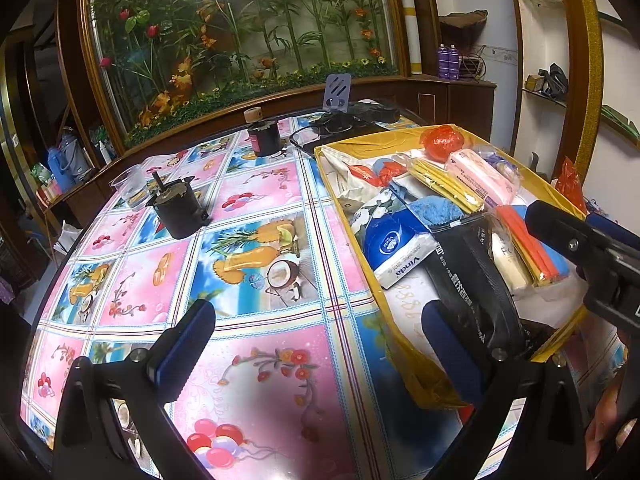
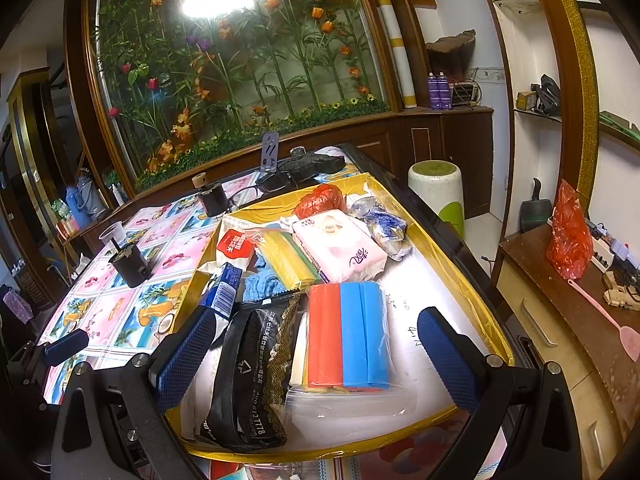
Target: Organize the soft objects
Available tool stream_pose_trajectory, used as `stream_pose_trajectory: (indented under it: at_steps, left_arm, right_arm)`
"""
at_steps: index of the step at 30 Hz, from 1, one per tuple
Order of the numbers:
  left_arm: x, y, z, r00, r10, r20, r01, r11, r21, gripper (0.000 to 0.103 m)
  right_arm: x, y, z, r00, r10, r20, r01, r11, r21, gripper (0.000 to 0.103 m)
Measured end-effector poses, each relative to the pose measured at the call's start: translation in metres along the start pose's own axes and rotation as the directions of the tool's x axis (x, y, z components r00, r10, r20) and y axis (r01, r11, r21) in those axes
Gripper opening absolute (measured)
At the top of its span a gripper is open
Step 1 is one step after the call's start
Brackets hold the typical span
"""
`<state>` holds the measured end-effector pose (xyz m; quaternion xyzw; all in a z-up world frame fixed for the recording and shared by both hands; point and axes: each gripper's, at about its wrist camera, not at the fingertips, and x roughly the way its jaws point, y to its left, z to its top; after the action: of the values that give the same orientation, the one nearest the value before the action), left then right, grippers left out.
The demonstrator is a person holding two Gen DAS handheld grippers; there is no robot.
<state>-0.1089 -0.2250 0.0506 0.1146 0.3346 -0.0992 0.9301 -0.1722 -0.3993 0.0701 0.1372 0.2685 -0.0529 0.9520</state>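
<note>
blue-padded fingers of the right gripper (image 2: 316, 354) stand spread wide and empty, straddling the near end of the yellow-walled box (image 2: 472, 280). directly between them, just ahead, lie the black packet (image 2: 256, 364) and the red-and-blue pack (image 2: 348, 336), both inside the box with their long axes running away from the camera, roughly parallel to the fingers. the black packet sits close against the left finger; the pack is nearer the middle of the gap. the pink tissue pack (image 2: 340, 250) lies farther back in the box.

the left gripper (image 1: 320, 354) is also spread and holding nothing; it hangs over the patterned tablecloth (image 1: 256, 200), its right finger at the box's near corner. the right gripper is judged the nearer one for either item, and a straight push forward would probably bring the pack between its pads.
</note>
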Motion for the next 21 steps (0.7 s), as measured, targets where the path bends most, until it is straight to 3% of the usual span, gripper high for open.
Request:
stream_pose_trajectory:
  at_steps: [21]
  left_arm:
    - [-0.0048, 0.0054, 0.0001, 1.000, 0.010, 0.029, -0.010, 1.000, -0.015, 0.103]
  right_arm:
    - [0.0001, -0.0015, 0.0010, 1.000, 0.000, 0.001, 0.000, 1.000, 0.002, 0.102]
